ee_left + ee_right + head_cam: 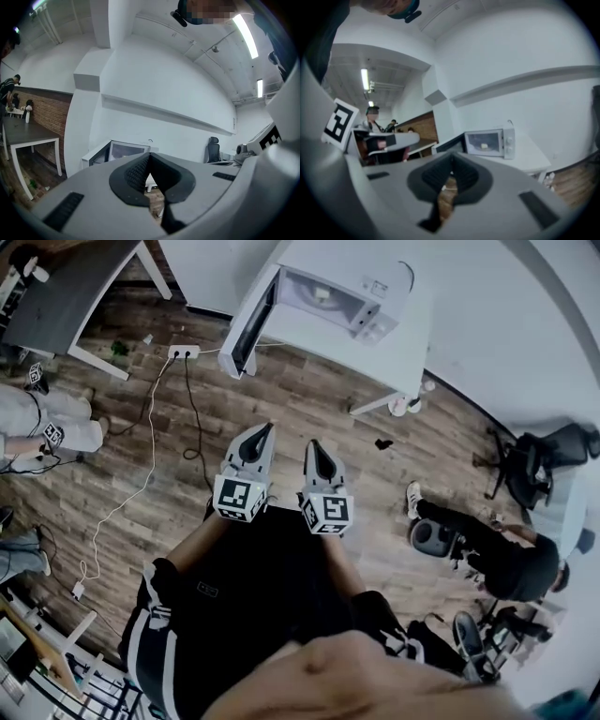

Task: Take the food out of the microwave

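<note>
Currently both grippers are held above the wooden floor (309, 390), well apart from the counter (398, 348), and neither carries anything. Left gripper (266, 430): jaws closed tip to tip, nothing between them. Right gripper (313, 446): jaws closed likewise, empty.

To the left of the approach line, a power strip (183, 352) and its cables (193, 418) lie on the floor near the counter's left end. The microwave (342, 287) stands at that left end. Its door (249, 334) hangs fully open to the left and projects past the counter edge. The food (484, 146) lies inside the cavity, on its floor near the middle. It is a small pale item, too blurred to tell whether a dish is under it.

Handling, as a judgement: the item is probably light and possibly soft. A gentle grip low on its two sides, or on the rim of any dish beneath it, suits best. Keep it level on withdrawal.

Clearance: the open door bounds the left side of the approach, the control panel (509, 138) bounds the right, and the cavity roof limits lift. Bare counter lies right of the microwave for setting down. An office chair (525, 465) and a seated person (511, 563) are well apart at the right.
</note>
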Demonstrator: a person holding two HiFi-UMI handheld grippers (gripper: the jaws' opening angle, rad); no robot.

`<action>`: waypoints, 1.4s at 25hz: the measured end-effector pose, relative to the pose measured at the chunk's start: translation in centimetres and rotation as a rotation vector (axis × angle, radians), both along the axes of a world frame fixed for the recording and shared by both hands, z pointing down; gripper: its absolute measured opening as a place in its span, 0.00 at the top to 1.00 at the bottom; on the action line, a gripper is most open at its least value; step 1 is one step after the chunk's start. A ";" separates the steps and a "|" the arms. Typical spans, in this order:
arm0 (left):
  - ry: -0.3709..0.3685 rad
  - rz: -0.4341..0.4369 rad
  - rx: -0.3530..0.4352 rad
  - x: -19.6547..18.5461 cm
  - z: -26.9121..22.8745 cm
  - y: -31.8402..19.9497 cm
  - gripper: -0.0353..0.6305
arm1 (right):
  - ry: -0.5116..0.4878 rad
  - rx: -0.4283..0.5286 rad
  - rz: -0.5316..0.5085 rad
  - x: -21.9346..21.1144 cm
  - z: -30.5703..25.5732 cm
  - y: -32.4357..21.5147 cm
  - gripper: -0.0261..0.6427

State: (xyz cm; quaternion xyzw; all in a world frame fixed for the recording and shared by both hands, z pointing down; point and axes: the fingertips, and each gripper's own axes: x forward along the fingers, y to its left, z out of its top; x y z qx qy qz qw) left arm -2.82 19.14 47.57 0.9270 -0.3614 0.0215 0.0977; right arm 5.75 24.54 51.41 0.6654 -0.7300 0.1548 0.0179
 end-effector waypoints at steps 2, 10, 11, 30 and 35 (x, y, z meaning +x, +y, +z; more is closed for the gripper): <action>-0.002 0.010 0.000 0.5 0.0 -2.0 0.90 | 0.002 -0.007 0.002 0.4 0.2 -1.9 0.91; 0.008 0.036 -0.031 1.7 -0.1 -10.1 0.90 | 0.008 -0.035 0.014 1.4 0.6 -10.0 0.91; 0.011 0.043 -0.036 1.9 -0.1 -11.0 0.90 | 0.011 -0.039 0.019 1.5 0.7 -11.0 0.91; 0.081 0.153 -0.059 3.4 -2.4 -22.6 0.90 | 0.061 -0.078 0.093 3.3 1.2 -27.6 0.91; 0.099 0.123 -0.083 3.8 -2.7 -24.3 0.90 | 0.073 -0.062 0.097 5.2 2.0 -30.8 0.91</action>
